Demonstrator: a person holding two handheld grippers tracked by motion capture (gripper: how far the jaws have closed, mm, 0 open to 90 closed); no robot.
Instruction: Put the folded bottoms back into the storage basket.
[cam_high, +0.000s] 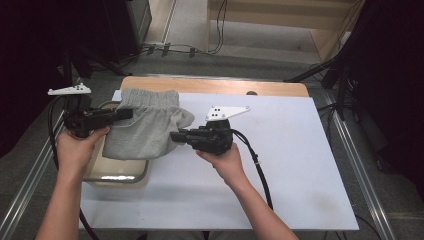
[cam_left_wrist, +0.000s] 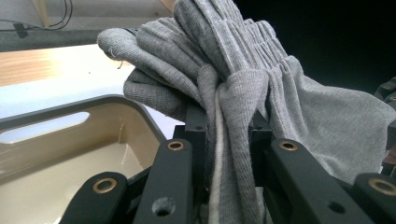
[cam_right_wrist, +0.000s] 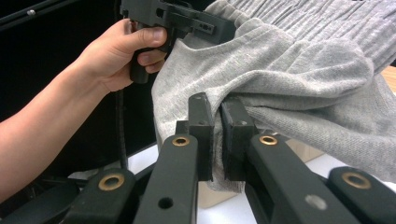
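Observation:
A grey knit garment with an elastic waistband hangs folded between my two grippers, over a beige bin. My left gripper pinches its left edge; in the left gripper view the jaws clamp a bunched fold of the garment at the left gripper. My right gripper holds the lower right edge. In the right gripper view the right gripper has its jaws closed on a thin layer of the garment.
The beige bin sits at the left of a white board on a wooden table. Cables trail from the grippers. Dark equipment stands at both sides; the floor lies beyond.

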